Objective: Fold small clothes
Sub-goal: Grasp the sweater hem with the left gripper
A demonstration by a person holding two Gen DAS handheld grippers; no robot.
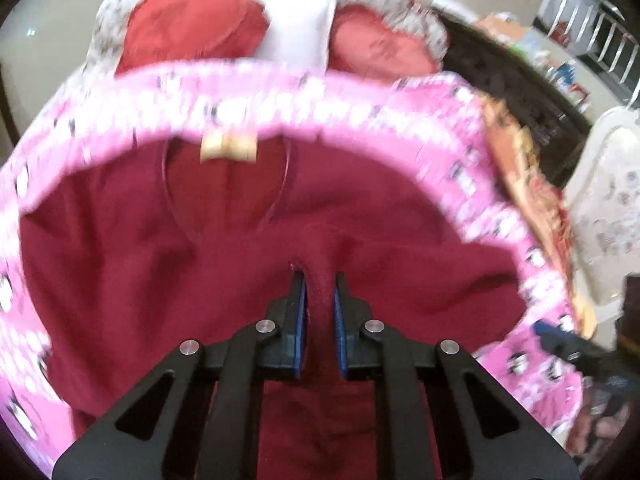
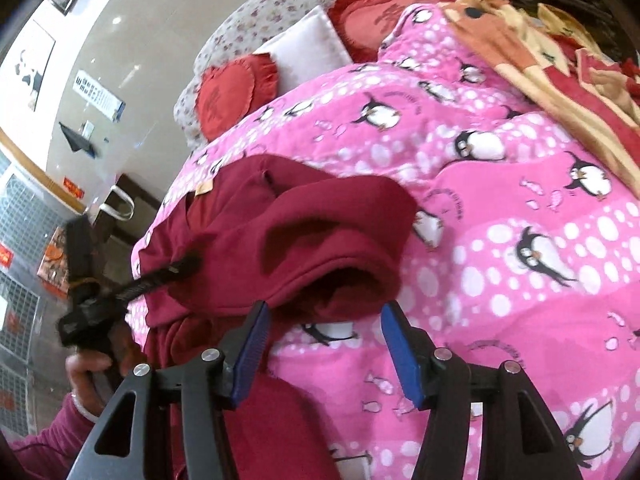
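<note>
A dark red fleece garment with a tan label lies spread on a pink penguin blanket. My left gripper is shut on a raised pinch of the red fabric. In the right wrist view the same garment is bunched and partly lifted on the blanket. My right gripper is open, its blue pads on either side of the garment's near folded edge, nothing clamped. The left gripper shows there at the left, biting into the fabric.
Red cushions and a white pillow lie at the bed's far end. An orange patterned cloth lies on the right of the blanket. A floral sheet lies behind. Floor and wire shelving are left of the bed.
</note>
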